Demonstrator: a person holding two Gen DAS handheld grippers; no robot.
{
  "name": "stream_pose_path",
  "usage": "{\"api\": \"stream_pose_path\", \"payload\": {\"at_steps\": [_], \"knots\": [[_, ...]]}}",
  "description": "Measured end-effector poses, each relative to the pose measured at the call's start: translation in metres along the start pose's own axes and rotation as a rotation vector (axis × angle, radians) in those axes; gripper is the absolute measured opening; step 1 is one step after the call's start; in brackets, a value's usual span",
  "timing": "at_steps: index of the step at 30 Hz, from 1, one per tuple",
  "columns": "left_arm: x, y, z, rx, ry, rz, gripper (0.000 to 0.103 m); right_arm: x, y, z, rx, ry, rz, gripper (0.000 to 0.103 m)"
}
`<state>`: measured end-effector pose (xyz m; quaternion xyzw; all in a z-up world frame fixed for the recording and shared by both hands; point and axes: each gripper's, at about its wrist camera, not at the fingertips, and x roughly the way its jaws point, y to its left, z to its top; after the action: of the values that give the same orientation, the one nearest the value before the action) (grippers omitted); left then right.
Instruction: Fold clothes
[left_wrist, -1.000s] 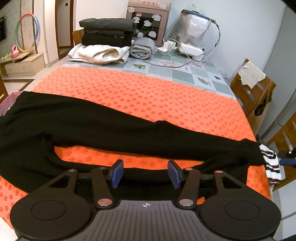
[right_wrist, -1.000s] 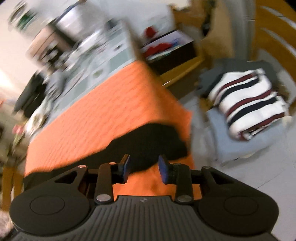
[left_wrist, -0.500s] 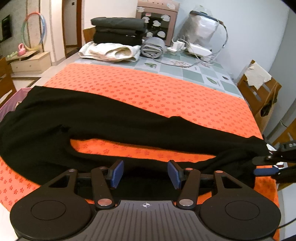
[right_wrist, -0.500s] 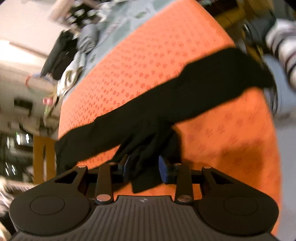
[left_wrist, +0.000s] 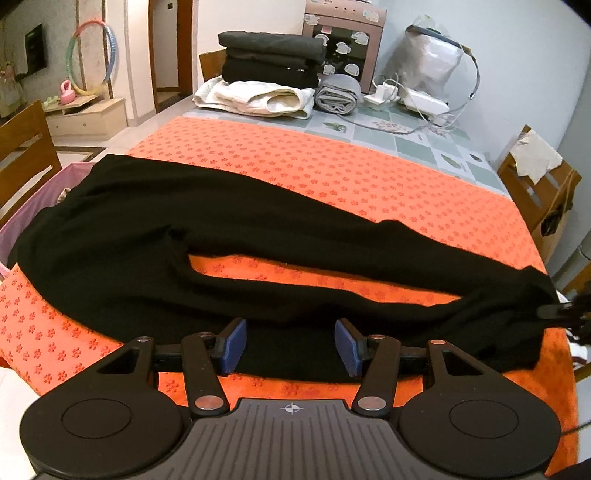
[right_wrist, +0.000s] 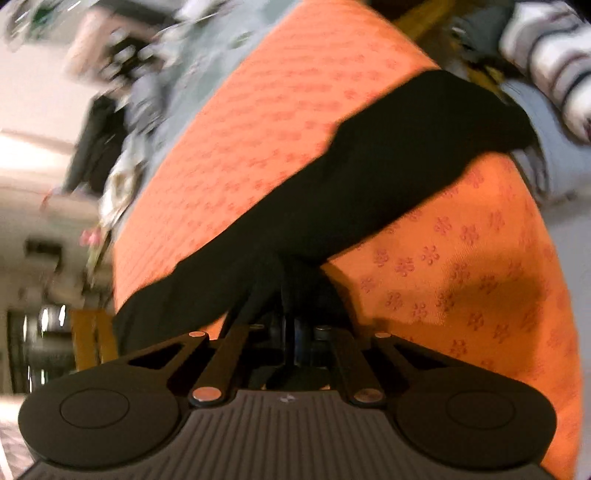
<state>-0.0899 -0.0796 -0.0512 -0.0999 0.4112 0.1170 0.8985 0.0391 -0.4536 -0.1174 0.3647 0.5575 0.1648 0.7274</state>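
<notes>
Black trousers lie spread across the orange mat, waist at the left and legs running right. In the left wrist view my left gripper hovers open over the near leg, its blue pads apart on either side of the cloth. At the far right edge of that view my right gripper meets the leg ends. In the blurred right wrist view the right gripper is shut on a bunch of the black trousers, above the mat.
Folded dark clothes sit on a cream bundle at the table's far end, beside a grey roll and chargers with cables. Wooden chairs flank the table. A purple basket is at the left. A striped garment lies beyond the right edge.
My right gripper came down onto the leg ends and closed on the cloth. My left gripper shifted a little along the near leg, still open.
</notes>
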Motion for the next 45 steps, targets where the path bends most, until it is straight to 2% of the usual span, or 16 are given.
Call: {"api": "stream_pose_path", "payload": {"at_steps": [5, 10, 14, 17, 20, 22, 26, 28, 30, 32, 34, 37, 40, 44, 45], "knots": [[0.006, -0.007, 0.0, 0.038, 0.006, -0.03, 0.056, -0.046, 0.009, 0.002, -0.2, 0.093, 0.057, 0.005], [0.009, -0.024, 0.001, 0.108, -0.003, -0.077, 0.056, -0.088, 0.021, 0.005, -0.324, 0.243, 0.155, 0.005], [0.01, -0.04, 0.001, 0.169, -0.019, -0.111, 0.057, -0.113, 0.023, 0.012, -0.296, 0.303, 0.246, 0.005], [0.012, -0.051, 0.0, 0.199, -0.03, -0.122, 0.06, -0.123, 0.007, 0.021, -0.187, 0.329, 0.302, 0.005], [0.014, -0.057, -0.001, 0.201, -0.03, -0.114, 0.06, -0.106, -0.026, 0.036, -0.06, 0.328, 0.245, 0.005], [0.014, -0.06, -0.001, 0.2, -0.032, -0.103, 0.06, -0.093, -0.051, 0.044, -0.003, 0.3, 0.15, 0.006], [0.013, -0.06, -0.002, 0.194, -0.034, -0.075, 0.06, -0.083, -0.069, 0.056, -0.112, 0.191, -0.087, 0.01], [0.011, -0.059, -0.003, 0.19, -0.033, -0.058, 0.06, -0.086, -0.067, 0.055, -0.17, 0.154, -0.126, 0.01], [0.011, -0.058, -0.004, 0.185, -0.027, -0.046, 0.06, -0.095, -0.064, 0.049, -0.221, 0.127, -0.12, 0.012], [0.012, -0.057, -0.005, 0.183, -0.02, -0.037, 0.06, -0.101, -0.065, 0.038, -0.26, 0.102, -0.142, 0.02], [0.012, -0.057, -0.007, 0.184, -0.015, -0.031, 0.06, -0.106, -0.066, 0.027, -0.297, 0.076, -0.163, 0.033], [0.013, -0.055, -0.009, 0.176, -0.005, -0.02, 0.06, -0.105, -0.087, 0.011, -0.263, 0.036, -0.18, 0.045], [0.013, -0.055, -0.011, 0.174, 0.003, -0.005, 0.06, -0.096, -0.112, -0.006, -0.207, 0.022, -0.204, 0.049], [0.013, -0.055, -0.012, 0.184, 0.005, 0.008, 0.06, -0.086, -0.137, -0.025, -0.087, 0.062, -0.123, 0.05], [0.013, -0.055, -0.013, 0.187, 0.007, 0.011, 0.06, -0.085, -0.141, -0.029, -0.056, 0.063, -0.096, 0.043]]}}
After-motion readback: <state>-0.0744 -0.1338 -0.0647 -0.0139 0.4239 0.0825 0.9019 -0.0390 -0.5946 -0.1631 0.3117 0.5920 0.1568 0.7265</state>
